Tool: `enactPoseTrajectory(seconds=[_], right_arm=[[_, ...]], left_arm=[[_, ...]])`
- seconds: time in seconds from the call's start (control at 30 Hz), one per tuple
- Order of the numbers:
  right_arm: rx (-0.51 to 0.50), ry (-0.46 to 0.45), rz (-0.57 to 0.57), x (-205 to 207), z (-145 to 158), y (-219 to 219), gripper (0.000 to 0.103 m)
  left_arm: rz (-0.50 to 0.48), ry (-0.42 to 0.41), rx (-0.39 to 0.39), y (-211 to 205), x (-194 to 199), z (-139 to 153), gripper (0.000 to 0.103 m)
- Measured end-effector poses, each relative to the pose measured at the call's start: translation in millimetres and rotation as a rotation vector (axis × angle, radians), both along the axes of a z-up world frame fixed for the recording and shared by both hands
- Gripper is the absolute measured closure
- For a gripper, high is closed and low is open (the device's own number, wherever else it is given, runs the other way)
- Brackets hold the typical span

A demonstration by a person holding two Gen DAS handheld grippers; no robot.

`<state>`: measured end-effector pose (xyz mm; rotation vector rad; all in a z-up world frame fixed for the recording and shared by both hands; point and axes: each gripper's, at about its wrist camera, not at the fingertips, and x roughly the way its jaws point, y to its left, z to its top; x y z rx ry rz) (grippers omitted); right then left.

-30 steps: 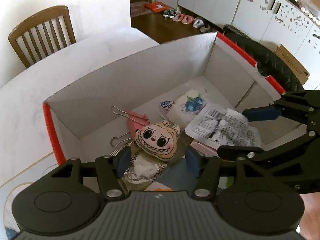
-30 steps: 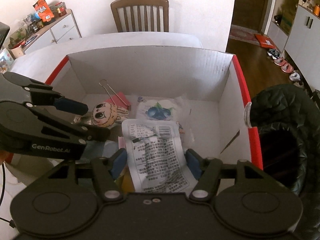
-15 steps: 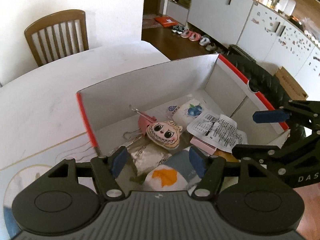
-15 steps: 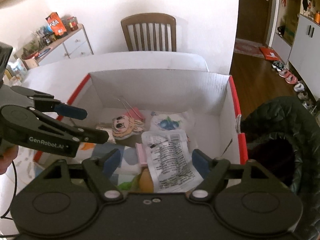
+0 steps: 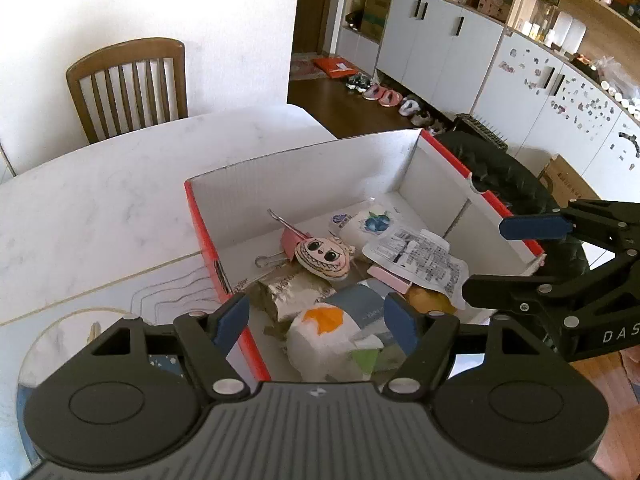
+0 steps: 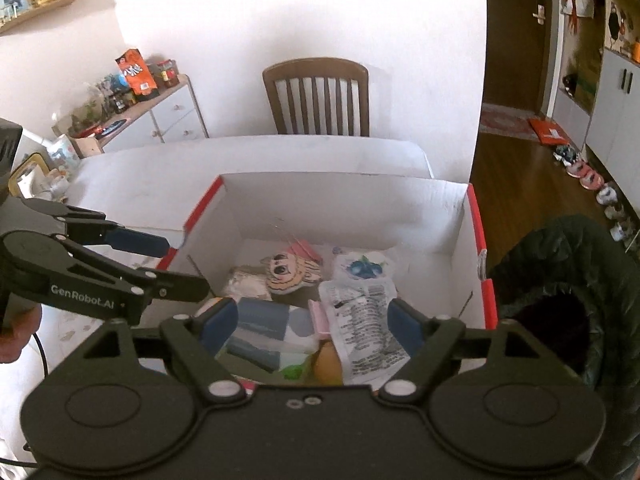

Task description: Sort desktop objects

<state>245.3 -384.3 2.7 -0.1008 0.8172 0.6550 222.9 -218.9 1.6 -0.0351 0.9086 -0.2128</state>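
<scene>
A white cardboard box (image 5: pixel 304 184) with a red rim stands on the table and holds several small items. Among them are a toothy plush doll (image 5: pixel 322 258), a blueberry packet (image 5: pixel 372 224), a printed sachet (image 5: pixel 420 260), a pink binder clip (image 5: pixel 290 238) and a foil packet (image 5: pixel 292 300). My left gripper (image 5: pixel 316 320) hovers above the box's near left corner. Its jaws are opening and nothing is gripped between them. My right gripper (image 6: pixel 312 320) hangs over the near side of the box (image 6: pixel 340 200), above the sachet (image 6: pixel 360 320). Its jaws are also opening, empty.
A wooden chair (image 5: pixel 128 84) stands behind the white marble table (image 5: pixel 100 200). A dark padded jacket (image 6: pixel 560 280) lies against the box's right side. A cluttered sideboard (image 6: pixel 152 120) is at the far left. A hand (image 6: pixel 16 332) holds the left gripper.
Both grippers have lifted up and back out of the box, and their jaws have spread wider. The doll and the sachet stay lying inside.
</scene>
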Motion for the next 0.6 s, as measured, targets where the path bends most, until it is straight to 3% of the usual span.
enactPoseTrajectory(seconds=[0.1,0.2,0.5,0.6], right_arm=[[0.005,-0.020,0.003,-8,4,1,0.018],[0.005,-0.046,-0.002,-15,7,3,0.015],[0.053,-0.096,-0.059,-37,13,2,0.004],[0.064,-0.104,-0.075,-43,14,2,0.001]], left_arm=[[0.004,-0.006,-0.008,1,-8,2,0.029],[0.010,-0.020,-0.006,2,-18,2,0.020],[0.022,-0.018,-0.034,9,-39,1,0.014],[0.026,-0.024,-0.037,12,-45,1,0.005]])
